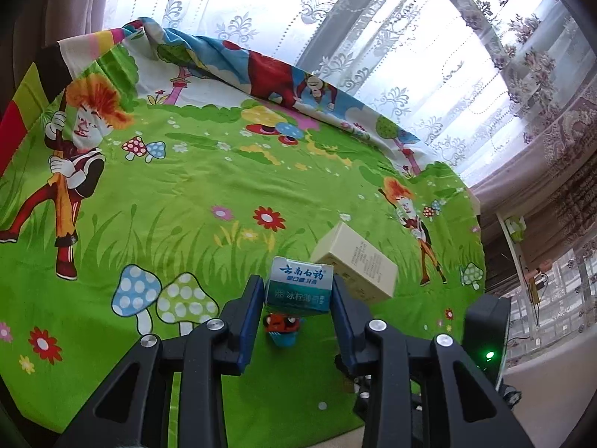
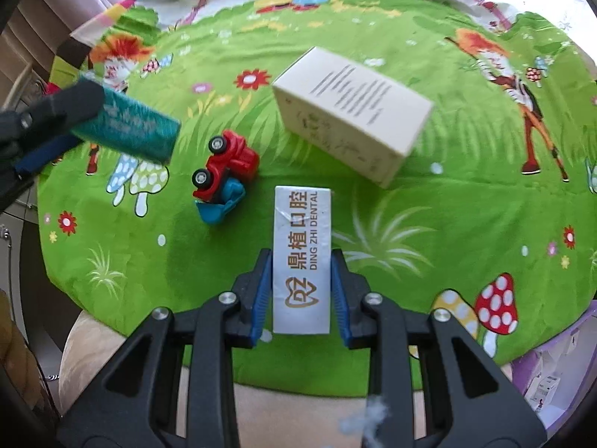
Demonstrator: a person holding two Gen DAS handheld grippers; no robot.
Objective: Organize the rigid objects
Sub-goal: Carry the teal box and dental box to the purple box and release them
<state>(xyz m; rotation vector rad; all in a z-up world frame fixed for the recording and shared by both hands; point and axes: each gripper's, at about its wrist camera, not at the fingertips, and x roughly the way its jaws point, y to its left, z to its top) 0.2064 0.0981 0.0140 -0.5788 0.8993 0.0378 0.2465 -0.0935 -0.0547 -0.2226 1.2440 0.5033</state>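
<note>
Lace curtains back a tabletop (image 2: 261, 354) under a cartoon meadow cloth. Right hand-held gripper (image 2: 301, 291) is clenched on the white dental box (image 2: 301, 246), whose long axis runs straight ahead along the fingers. Left hand-held gripper (image 1: 296, 295) grips the teal toothpaste box (image 1: 300, 285) aloft, above the toy truck (image 2: 224, 171). Beyond-right lies the cream carton (image 2: 350, 112), nearer the right hand.

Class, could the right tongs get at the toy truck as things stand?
Probably not yet: the right tongs are shut on the white dental box. The toy truck lies uncovered on the cloth just to their left, so the path itself looks free.
</note>
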